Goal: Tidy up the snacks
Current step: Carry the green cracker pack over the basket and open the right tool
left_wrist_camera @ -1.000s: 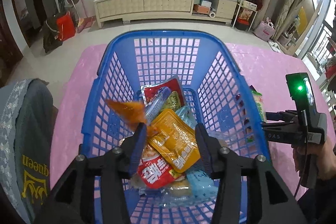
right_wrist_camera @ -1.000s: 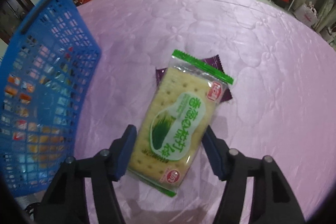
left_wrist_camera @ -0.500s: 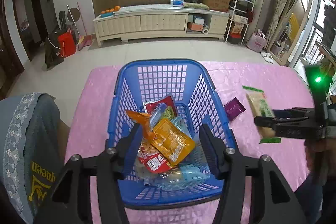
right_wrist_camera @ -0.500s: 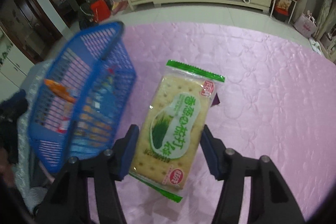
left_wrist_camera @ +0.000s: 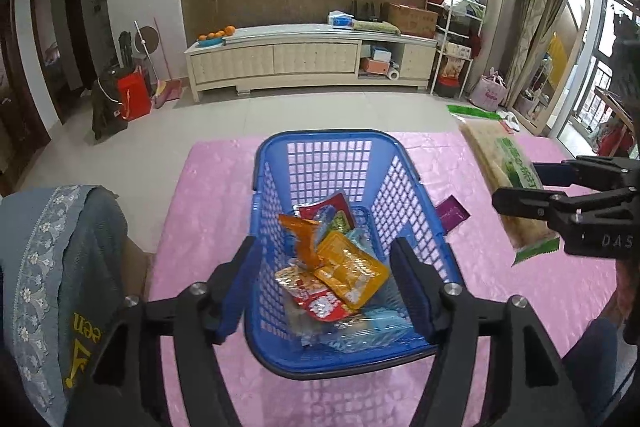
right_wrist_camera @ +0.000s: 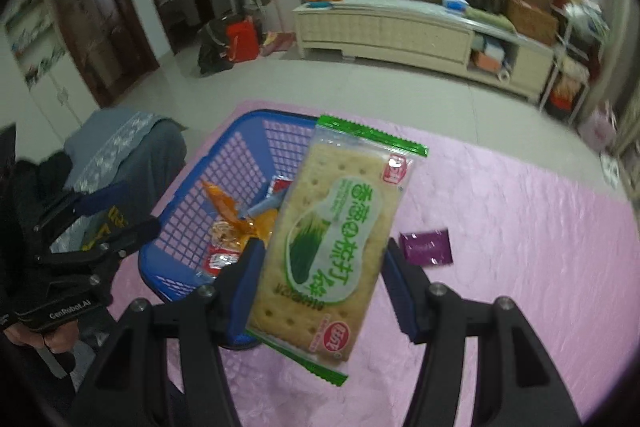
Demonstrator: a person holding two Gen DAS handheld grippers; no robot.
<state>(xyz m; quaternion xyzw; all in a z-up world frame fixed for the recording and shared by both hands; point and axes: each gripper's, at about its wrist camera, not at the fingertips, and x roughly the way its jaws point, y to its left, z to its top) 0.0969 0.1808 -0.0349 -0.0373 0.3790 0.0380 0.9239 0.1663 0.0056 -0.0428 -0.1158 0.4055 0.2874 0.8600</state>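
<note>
A blue mesh basket (left_wrist_camera: 328,143) on the pink table holds several snack packs, among them an orange packet (left_wrist_camera: 304,235) and a yellow pouch (left_wrist_camera: 348,267). My left gripper (left_wrist_camera: 322,267) hovers above the basket's near end; its jaws are opening and nothing is between them. My right gripper (right_wrist_camera: 324,251) is shut on a green-and-white cracker pack (right_wrist_camera: 336,235), held in the air just right of the basket (right_wrist_camera: 240,119). The left wrist view shows that pack (left_wrist_camera: 508,171) and the right gripper (left_wrist_camera: 516,183) at the right. A purple packet (right_wrist_camera: 426,247) lies on the table beside the basket.
A chair back draped with grey cloth (left_wrist_camera: 48,267) stands at the table's left edge. The pink tablecloth (right_wrist_camera: 520,227) stretches bare to the right of the purple packet. A long cream cabinet (left_wrist_camera: 312,59) lines the far wall across the tiled floor.
The right gripper lifted the cracker pack off the table and carried it up toward the basket. The left gripper rose and drew back as its jaws widened, and the orange packet settled into the basket.
</note>
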